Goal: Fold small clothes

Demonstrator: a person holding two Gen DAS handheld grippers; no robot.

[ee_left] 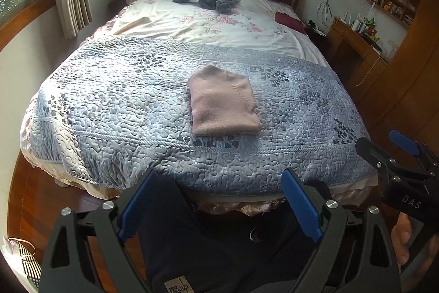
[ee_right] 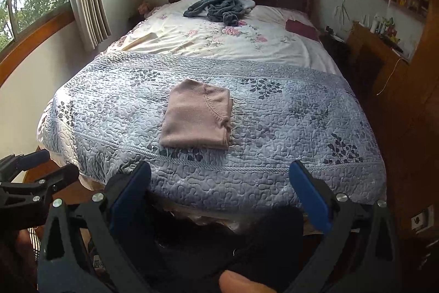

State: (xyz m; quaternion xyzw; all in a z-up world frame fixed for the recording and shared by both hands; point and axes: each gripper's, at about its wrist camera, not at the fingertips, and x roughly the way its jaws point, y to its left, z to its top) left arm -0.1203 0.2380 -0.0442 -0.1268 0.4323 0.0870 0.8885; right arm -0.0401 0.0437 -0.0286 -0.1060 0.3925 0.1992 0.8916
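One bed (ee_right: 274, 155) fills both views, its foot hidden behind my dark trousers; the folded pink garment (ee_right: 196, 117) lies mid-quilt. My left gripper (ee_left: 219, 208) and right gripper (ee_right: 219, 197) hang wide apart, empty, near the bed's foot, well short of it.

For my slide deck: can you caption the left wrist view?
Open left tongs hang empty before a folded pink knit garment on a blue-grey quilted bedspread.
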